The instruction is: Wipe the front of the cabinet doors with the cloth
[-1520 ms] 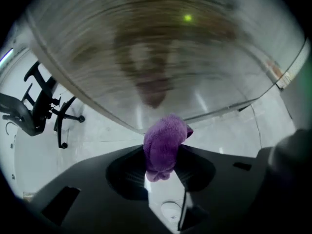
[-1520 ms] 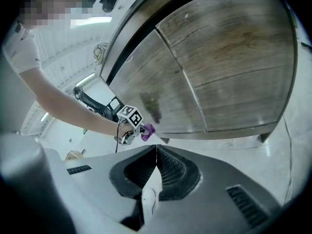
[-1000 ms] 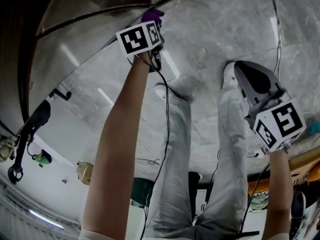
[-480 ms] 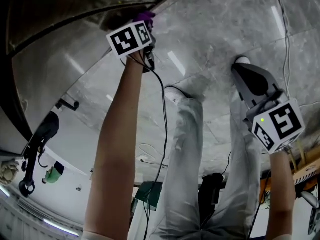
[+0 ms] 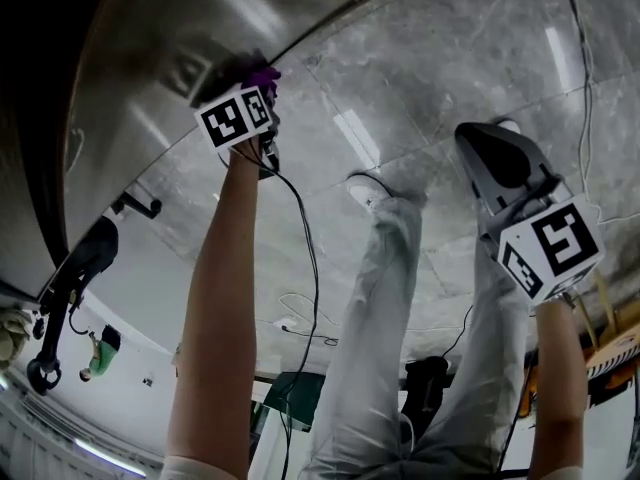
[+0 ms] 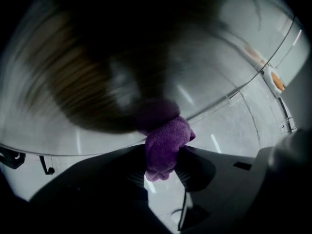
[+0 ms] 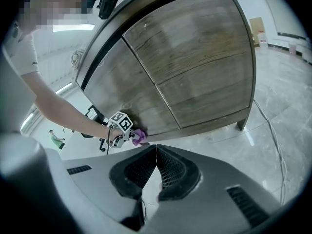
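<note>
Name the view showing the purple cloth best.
Left gripper view: the purple fuzzy cloth is large, clamped in the left gripper. Head view shows only a scrap; right gripper view, a tiny patch.

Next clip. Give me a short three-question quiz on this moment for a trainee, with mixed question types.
1. True or false: the right claw holds the cloth.
2. Which claw holds the cloth at the cabinet door? A) left B) right C) neither
3. Fill in: the cloth's colour is ____.

Key: 1 false, the right claw is shut on nothing. 2 A, the left claw. 3 purple.
</note>
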